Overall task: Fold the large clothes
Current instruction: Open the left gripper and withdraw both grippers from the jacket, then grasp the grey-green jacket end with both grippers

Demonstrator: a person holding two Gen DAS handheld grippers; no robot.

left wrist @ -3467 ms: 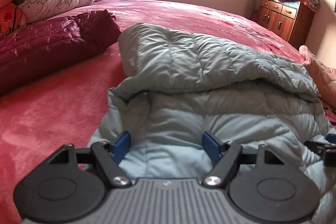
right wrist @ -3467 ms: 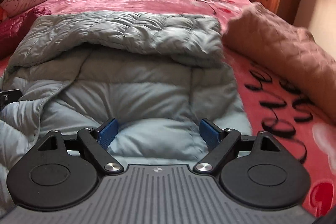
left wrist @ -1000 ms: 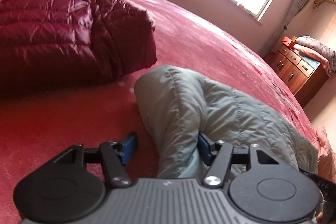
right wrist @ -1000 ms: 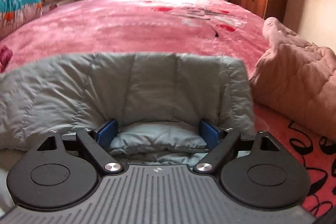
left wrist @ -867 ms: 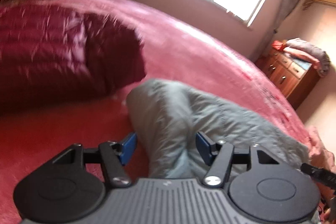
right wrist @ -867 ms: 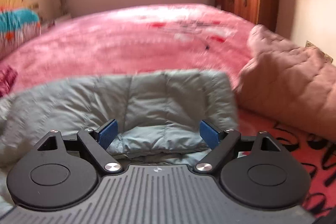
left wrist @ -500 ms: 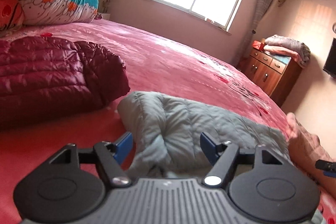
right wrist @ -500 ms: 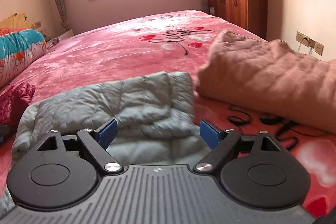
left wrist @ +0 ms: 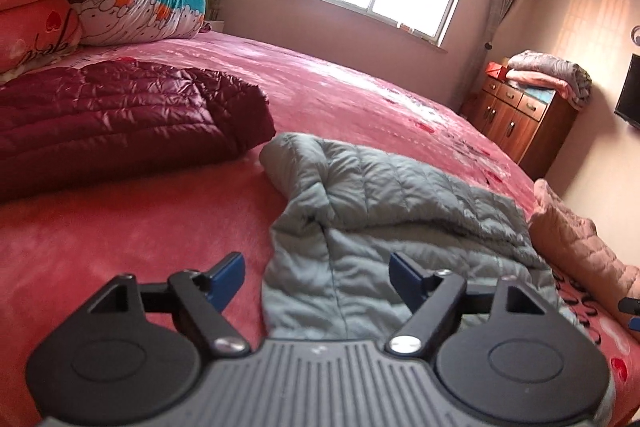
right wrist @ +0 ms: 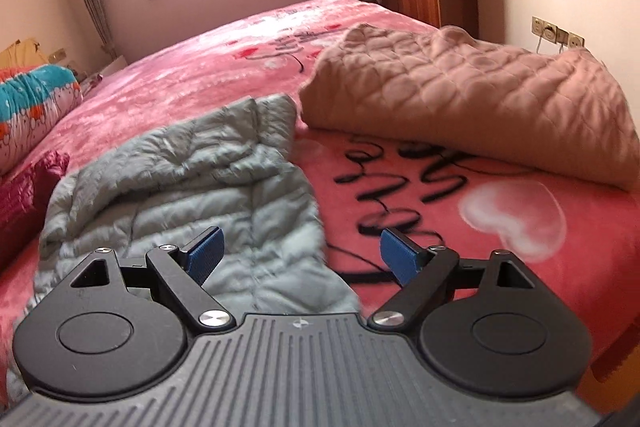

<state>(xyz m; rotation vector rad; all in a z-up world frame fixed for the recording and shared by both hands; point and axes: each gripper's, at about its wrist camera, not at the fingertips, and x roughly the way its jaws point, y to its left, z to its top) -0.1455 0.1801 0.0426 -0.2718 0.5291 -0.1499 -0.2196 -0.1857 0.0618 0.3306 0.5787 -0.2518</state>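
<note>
black cursive writing on the pink bedspread [right wrist: 500,195] is too looped to read. the grey jacket [left wrist: 392,203] lies folded on it, long axis across the bed, between a maroon jacket [left wrist: 120,115] and a tan quilt [right wrist: 480,99]. left gripper [left wrist: 316,279] has just been opening, jaws wide, nothing gripped. right gripper [right wrist: 304,255] jaws wide, empty.

I held my left gripper [left wrist: 316,277] tilted downward, its blue-padded jaws just opened wider and gripping nothing. My right gripper [right wrist: 302,254] also pointed downward, jaws spread wide apart and clamped on nothing.
</note>
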